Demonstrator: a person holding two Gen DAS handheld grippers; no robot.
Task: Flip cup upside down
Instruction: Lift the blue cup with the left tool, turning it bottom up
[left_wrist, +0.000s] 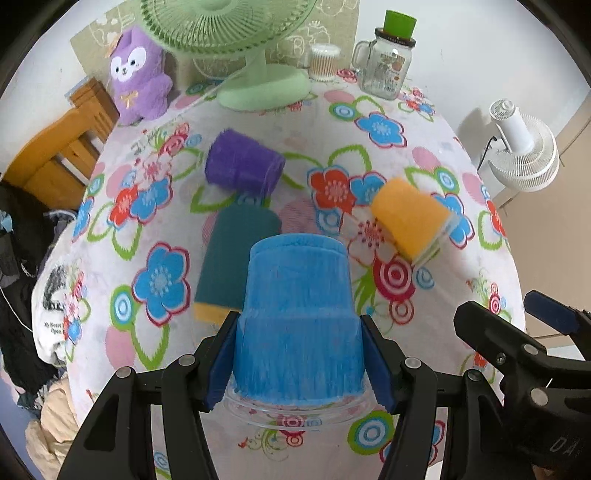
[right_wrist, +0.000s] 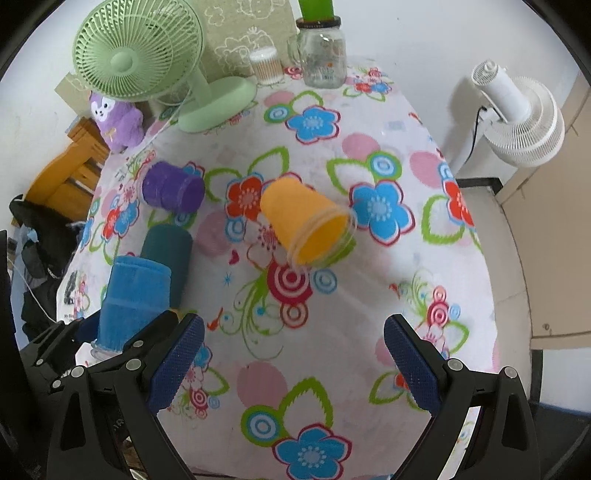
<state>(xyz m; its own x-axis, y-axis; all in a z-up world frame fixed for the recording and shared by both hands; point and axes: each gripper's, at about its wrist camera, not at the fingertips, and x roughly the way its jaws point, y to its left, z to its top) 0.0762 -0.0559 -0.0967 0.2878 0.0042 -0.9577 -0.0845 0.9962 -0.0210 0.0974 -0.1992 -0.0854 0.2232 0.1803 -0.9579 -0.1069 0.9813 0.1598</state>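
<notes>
My left gripper (left_wrist: 299, 365) is shut on a blue fuzzy cup (left_wrist: 299, 314), held upside down with its clear rim toward the flowered tablecloth; it also shows in the right wrist view (right_wrist: 133, 299). An orange cup (left_wrist: 410, 218) lies on its side to the right, its opening toward the right gripper (right_wrist: 310, 232). A purple cup (left_wrist: 243, 166) lies on its side farther back (right_wrist: 171, 186). A dark teal cup (left_wrist: 236, 254) lies behind the blue one (right_wrist: 168, 254). My right gripper (right_wrist: 293, 354) is open and empty above the table's front.
A green desk fan (left_wrist: 258, 70), a purple plush toy (left_wrist: 138, 77), a cotton-swab box (left_wrist: 324, 62) and a glass mug jar with a green lid (left_wrist: 388, 62) stand along the back edge. A white fan (right_wrist: 517, 114) stands off the table's right edge.
</notes>
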